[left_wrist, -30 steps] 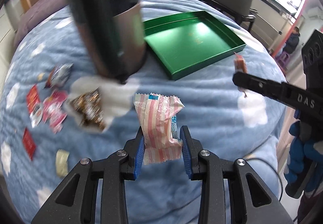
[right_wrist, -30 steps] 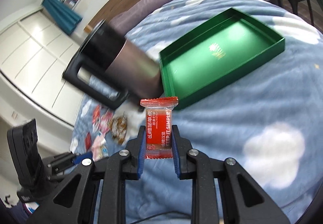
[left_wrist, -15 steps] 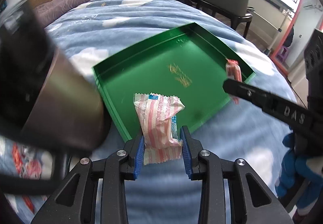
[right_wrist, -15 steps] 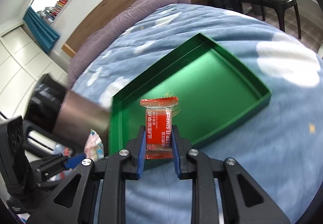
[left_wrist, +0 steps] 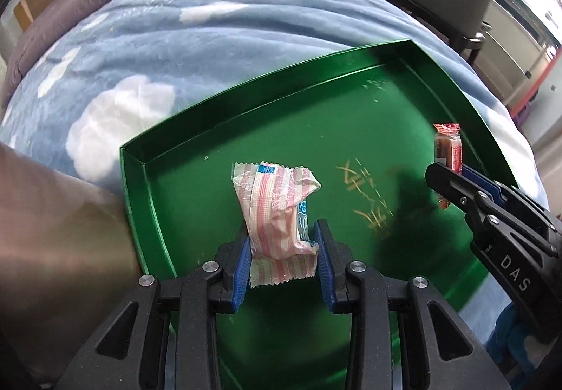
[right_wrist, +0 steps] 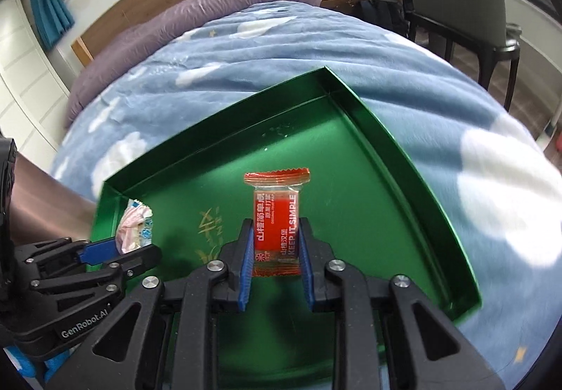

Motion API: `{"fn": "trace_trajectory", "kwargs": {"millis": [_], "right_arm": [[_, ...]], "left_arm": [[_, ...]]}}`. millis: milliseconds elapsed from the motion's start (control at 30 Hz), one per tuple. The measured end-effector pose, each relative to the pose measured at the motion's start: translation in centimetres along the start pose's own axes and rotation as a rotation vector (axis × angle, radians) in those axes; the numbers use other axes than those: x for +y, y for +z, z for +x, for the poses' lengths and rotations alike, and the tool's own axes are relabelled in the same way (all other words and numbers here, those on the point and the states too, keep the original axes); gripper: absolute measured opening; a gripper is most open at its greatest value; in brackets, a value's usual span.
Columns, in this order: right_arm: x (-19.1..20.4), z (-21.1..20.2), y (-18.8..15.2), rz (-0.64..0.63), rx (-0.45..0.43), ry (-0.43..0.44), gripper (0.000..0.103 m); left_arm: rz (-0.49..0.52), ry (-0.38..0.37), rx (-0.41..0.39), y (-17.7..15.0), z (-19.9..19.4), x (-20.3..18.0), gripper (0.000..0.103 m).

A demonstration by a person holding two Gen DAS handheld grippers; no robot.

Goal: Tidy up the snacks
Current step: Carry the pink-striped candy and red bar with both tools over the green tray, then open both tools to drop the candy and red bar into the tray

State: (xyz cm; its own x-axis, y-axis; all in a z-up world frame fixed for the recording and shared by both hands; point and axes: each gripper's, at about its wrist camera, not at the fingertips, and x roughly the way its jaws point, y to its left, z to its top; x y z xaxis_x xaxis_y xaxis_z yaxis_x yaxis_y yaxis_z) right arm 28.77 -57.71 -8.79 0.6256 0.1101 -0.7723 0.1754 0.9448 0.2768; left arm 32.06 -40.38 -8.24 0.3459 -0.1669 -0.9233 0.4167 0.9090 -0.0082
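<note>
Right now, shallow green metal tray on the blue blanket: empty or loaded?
Empty. The green metal tray floor shows only gold lettering and shadows; both snacks hang above it, clamped in the left gripper and right gripper.

A glossy green metal tray [right_wrist: 404, 158] is seen on a fluffy fleece blanket [right_wrist: 217, 59]; both snack wrappers [left_wrist: 277, 200] are shiny plastic.

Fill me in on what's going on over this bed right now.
A person is sorting snacks with a handheld gripper in each hand. The left gripper is clamped on a pink striped candy, and the right gripper is clamped on a red snack packet. Both are held above the green tray, which sits on the blue cloud blanket. Neither snack has been let go yet, and nothing else lies in the tray. A blurred brown container sits at the tray's left edge.
</note>
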Motion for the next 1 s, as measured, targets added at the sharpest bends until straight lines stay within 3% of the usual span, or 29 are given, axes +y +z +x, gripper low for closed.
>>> {"fn": "trace_trajectory", "kwargs": {"millis": [433, 567, 600, 633, 667, 700, 1000], "right_arm": [[0.3, 1.8, 1.3, -0.084, 0.028, -0.097, 0.000], [0.4, 1.9, 1.4, -0.100, 0.036, -0.108, 0.001], [0.4, 1.9, 1.4, -0.099, 0.038, -0.110, 0.006], [0.3, 1.8, 1.5, -0.098, 0.039, -0.113, 0.036], [0.3, 1.8, 1.5, -0.099, 0.041, -0.118, 0.075], [0.3, 1.8, 1.5, -0.102, 0.048, -0.123, 0.084], [0.6, -2.9, 0.8, -0.122, 0.003, -0.133, 0.084]], "left_arm": [[-0.020, 0.005, -0.010, 1.0, 1.2, 0.1, 0.034], [-0.036, -0.015, -0.009, 1.1, 1.2, 0.2, 0.047], [-0.034, -0.012, -0.013, 1.1, 1.2, 0.2, 0.052], [-0.033, -0.006, -0.016, 1.1, 1.1, 0.2, 0.054], [-0.032, -0.001, -0.020, 1.2, 1.0, 0.1, 0.056], [-0.030, 0.004, -0.023, 1.2, 0.8, 0.1, 0.056], [0.003, 0.008, -0.068, 0.4, -2.7, -1.0, 0.058]]}}
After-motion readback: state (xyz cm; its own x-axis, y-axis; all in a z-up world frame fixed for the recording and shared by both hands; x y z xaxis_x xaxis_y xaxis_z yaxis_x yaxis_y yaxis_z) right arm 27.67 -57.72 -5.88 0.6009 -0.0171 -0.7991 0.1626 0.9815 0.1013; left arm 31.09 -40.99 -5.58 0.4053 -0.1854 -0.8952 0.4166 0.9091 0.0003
